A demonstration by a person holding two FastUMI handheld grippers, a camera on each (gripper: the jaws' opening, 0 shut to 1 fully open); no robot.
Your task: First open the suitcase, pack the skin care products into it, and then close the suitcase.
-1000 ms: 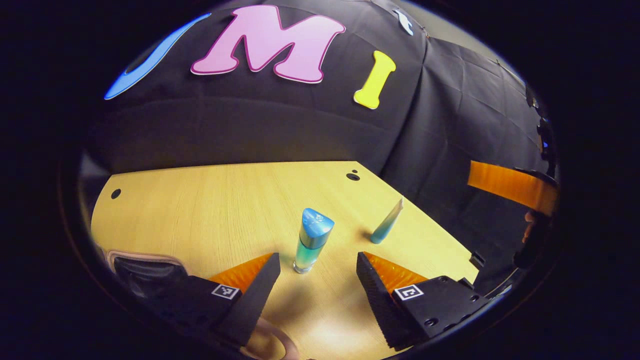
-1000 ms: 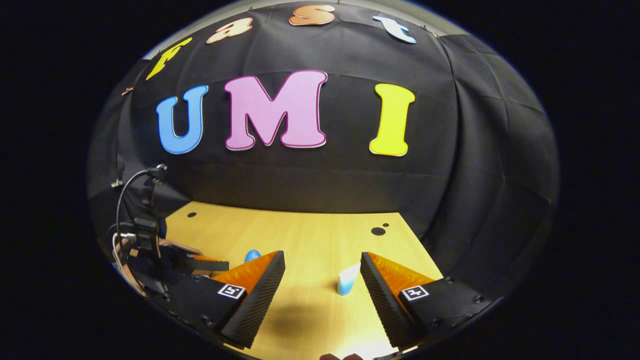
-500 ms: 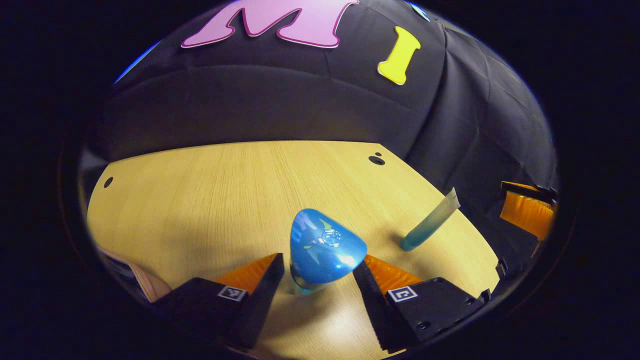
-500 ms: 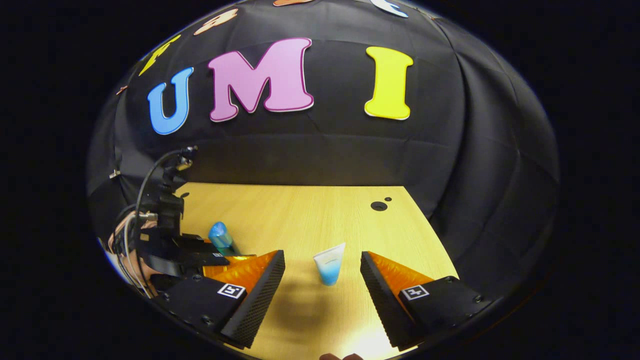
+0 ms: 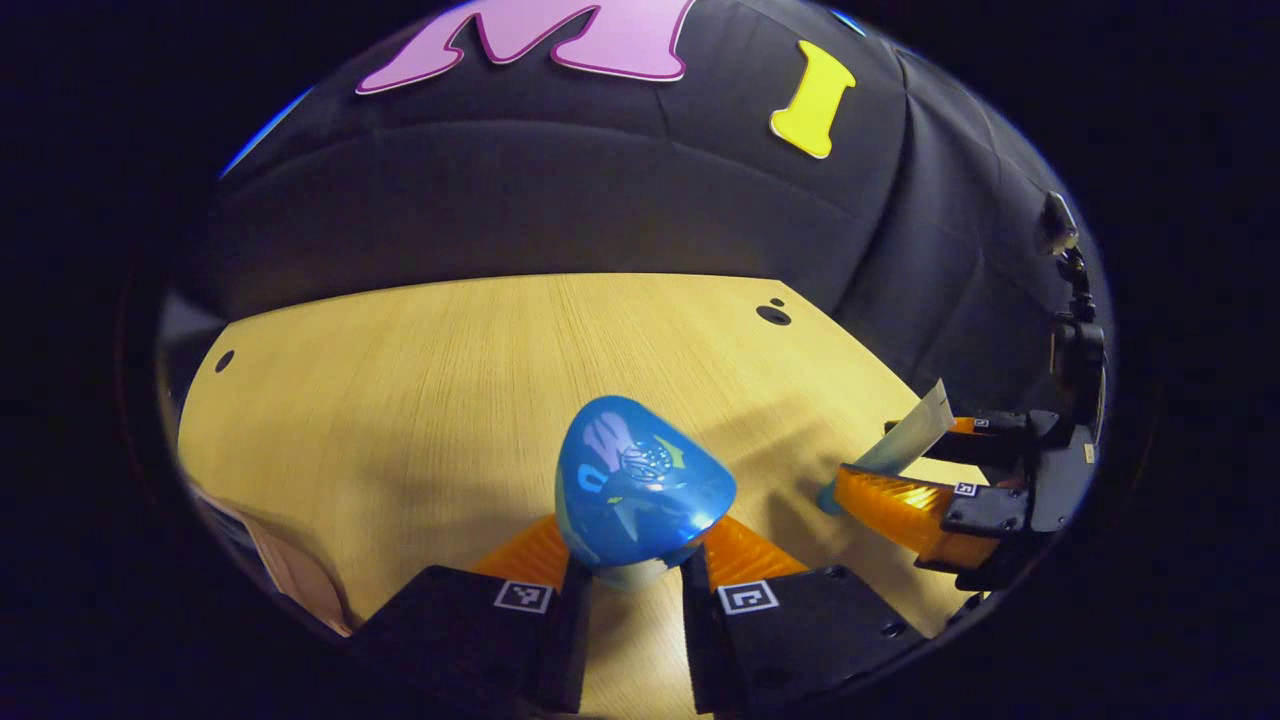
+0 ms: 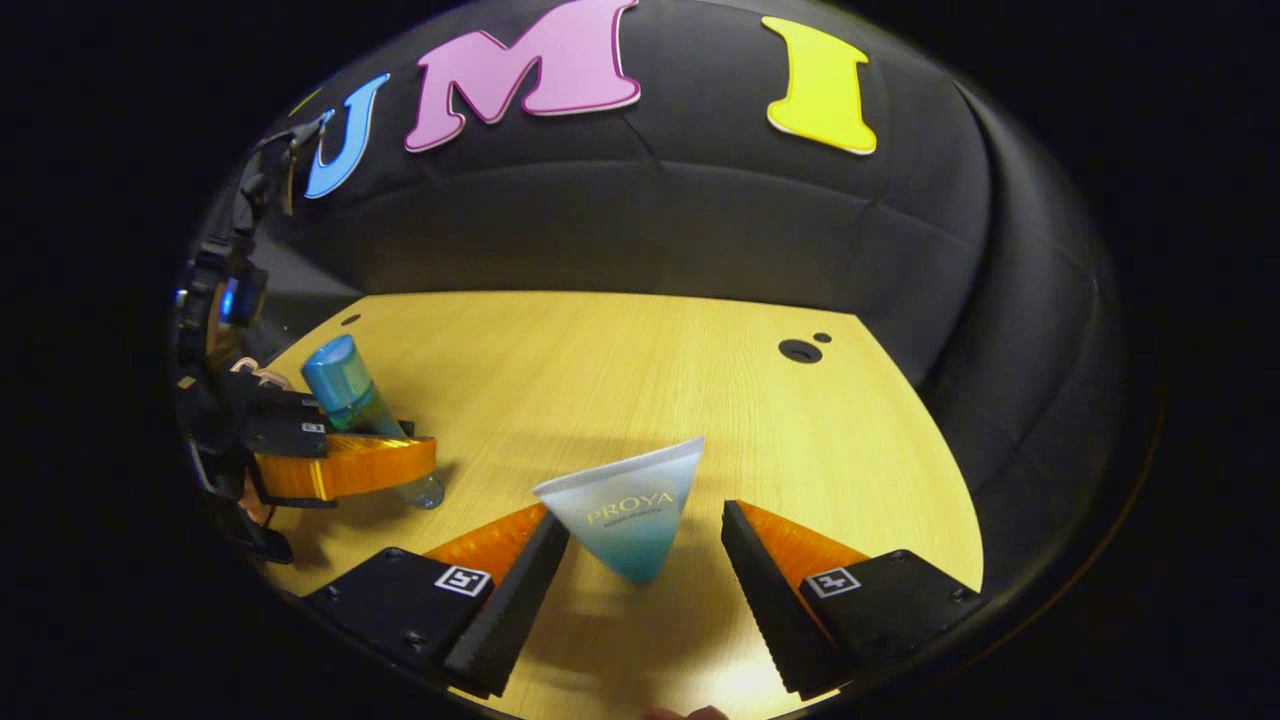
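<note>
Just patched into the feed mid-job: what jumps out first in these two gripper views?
The blue-capped bottle looms in the left gripper view, standing on the wooden table with the left gripper closed on its body. In the right gripper view, a white-to-blue tube stands cap-down between the open fingers of the right gripper, not yet pinched.

The left hand-held gripper (image 5: 632, 585) has matte black finger blocks with translucent orange ribbed backs and a square black-and-white marker on each. The right hand-held gripper (image 6: 645, 560) matches it (black serrated inner faces, small screws in the blocks); black cables rise behind.
</note>
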